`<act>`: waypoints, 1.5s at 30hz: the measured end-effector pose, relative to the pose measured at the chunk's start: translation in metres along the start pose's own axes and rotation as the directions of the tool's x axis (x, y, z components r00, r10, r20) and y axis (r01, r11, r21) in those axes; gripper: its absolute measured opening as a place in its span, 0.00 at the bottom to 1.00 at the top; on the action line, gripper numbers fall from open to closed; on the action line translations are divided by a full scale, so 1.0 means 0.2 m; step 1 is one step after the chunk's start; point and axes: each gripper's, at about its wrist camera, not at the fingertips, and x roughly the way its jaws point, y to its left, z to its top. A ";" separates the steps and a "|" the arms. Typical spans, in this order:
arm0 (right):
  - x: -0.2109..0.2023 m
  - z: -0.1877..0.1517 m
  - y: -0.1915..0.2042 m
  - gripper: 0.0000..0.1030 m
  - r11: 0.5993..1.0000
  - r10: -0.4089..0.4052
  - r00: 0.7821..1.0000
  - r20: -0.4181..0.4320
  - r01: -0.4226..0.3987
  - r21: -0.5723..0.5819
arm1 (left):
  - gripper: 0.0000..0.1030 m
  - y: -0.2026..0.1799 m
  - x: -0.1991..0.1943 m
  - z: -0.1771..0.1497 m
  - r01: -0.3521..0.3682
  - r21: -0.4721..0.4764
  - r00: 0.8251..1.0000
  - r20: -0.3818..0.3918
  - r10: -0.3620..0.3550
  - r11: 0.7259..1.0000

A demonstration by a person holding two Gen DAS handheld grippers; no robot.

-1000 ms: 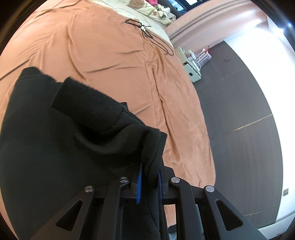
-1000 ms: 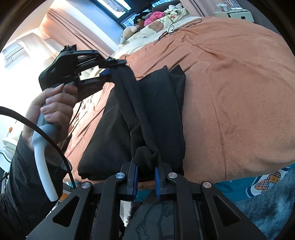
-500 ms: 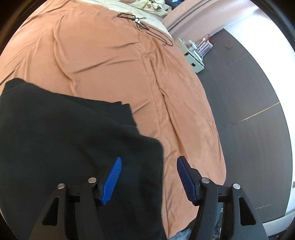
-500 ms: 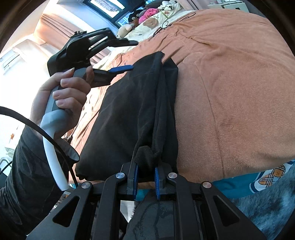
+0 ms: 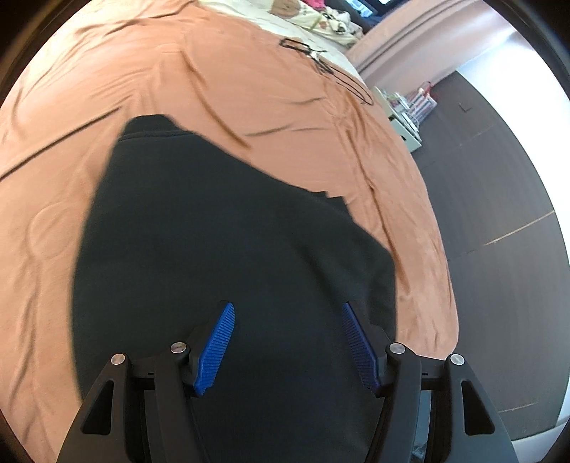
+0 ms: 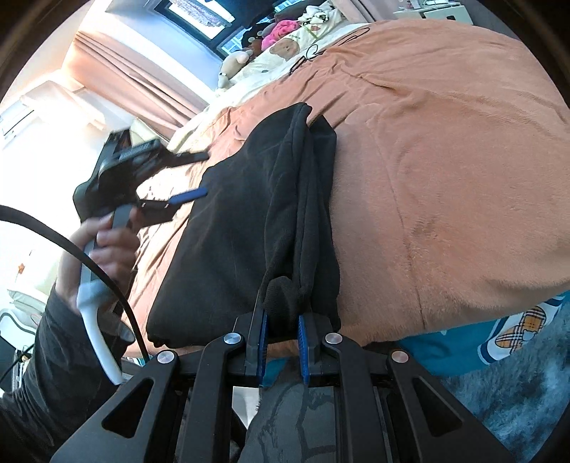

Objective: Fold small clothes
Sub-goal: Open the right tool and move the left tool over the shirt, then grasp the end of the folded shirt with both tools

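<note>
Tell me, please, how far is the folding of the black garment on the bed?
Done: one side of the black garment lies folded over, flat on the orange bedspread. In hand: the right tongs pinch a bunched sleeve end; the left tongs are open and empty above the cloth. Left: lay that sleeve down and fold further.

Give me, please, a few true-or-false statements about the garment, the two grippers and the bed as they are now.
1. The right gripper is shut on a bunched edge of the black garment. True.
2. The left gripper clamps the garment. False: its jaws stand open, nothing pinched.
3. The garment lies on an orange bedspread. True.
4. The garment is white. False: it is black.
5. Soft toys sit at the bed's far end. True.
</note>
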 end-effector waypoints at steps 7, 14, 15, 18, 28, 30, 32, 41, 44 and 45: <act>-0.06 0.03 -0.01 0.29 0.998 -0.048 0.999 0.004 0.048 0.029 | 0.62 0.21 -0.13 -0.10 -0.017 -0.044 1.000 0.018 0.018 0.999; -0.12 0.10 -0.01 0.40 0.996 -0.079 0.996 0.043 0.077 0.042 | 0.62 0.37 -0.23 -0.19 -0.013 -0.086 1.000 0.019 0.015 0.996; -0.11 0.11 -0.01 0.40 0.996 -0.081 0.996 0.040 0.080 0.043 | 0.62 0.39 -0.24 -0.21 -0.017 -0.089 1.000 0.019 0.019 0.996; -0.05 0.13 0.02 0.40 0.996 -0.082 0.996 0.034 0.082 0.025 | 0.62 0.43 -0.26 -0.25 -0.017 -0.096 1.000 0.019 0.018 0.995; 0.11 0.13 0.03 0.40 0.996 -0.090 0.996 -0.024 0.090 0.008 | 0.62 0.58 -0.30 -0.41 0.001 -0.144 1.000 -0.007 -0.002 0.990; 0.14 0.13 0.03 0.40 0.996 -0.088 0.996 -0.032 0.089 0.016 | 0.61 0.60 -0.29 -0.46 0.016 -0.159 1.000 -0.023 -0.020 0.987; 0.14 0.12 0.03 0.38 0.996 -0.093 0.995 -0.028 0.093 0.010 | 0.55 0.62 -0.28 -0.50 0.051 -0.178 0.998 -0.035 -0.058 0.983; 0.17 0.11 0.07 0.26 0.993 -0.119 0.992 -0.032 0.120 0.018 | 0.41 0.64 -0.29 -0.60 0.139 -0.198 0.988 -0.038 -0.149 0.970; 0.17 0.10 0.09 0.24 0.992 -0.127 0.991 -0.036 0.127 0.011 | 0.26 0.63 -0.31 -0.58 0.147 -0.181 0.988 -0.022 -0.153 0.973; 0.17 0.10 0.10 0.24 0.992 -0.126 0.991 -0.039 0.126 0.011 | 0.25 0.62 -0.33 -0.59 0.146 -0.175 0.988 -0.017 -0.151 0.974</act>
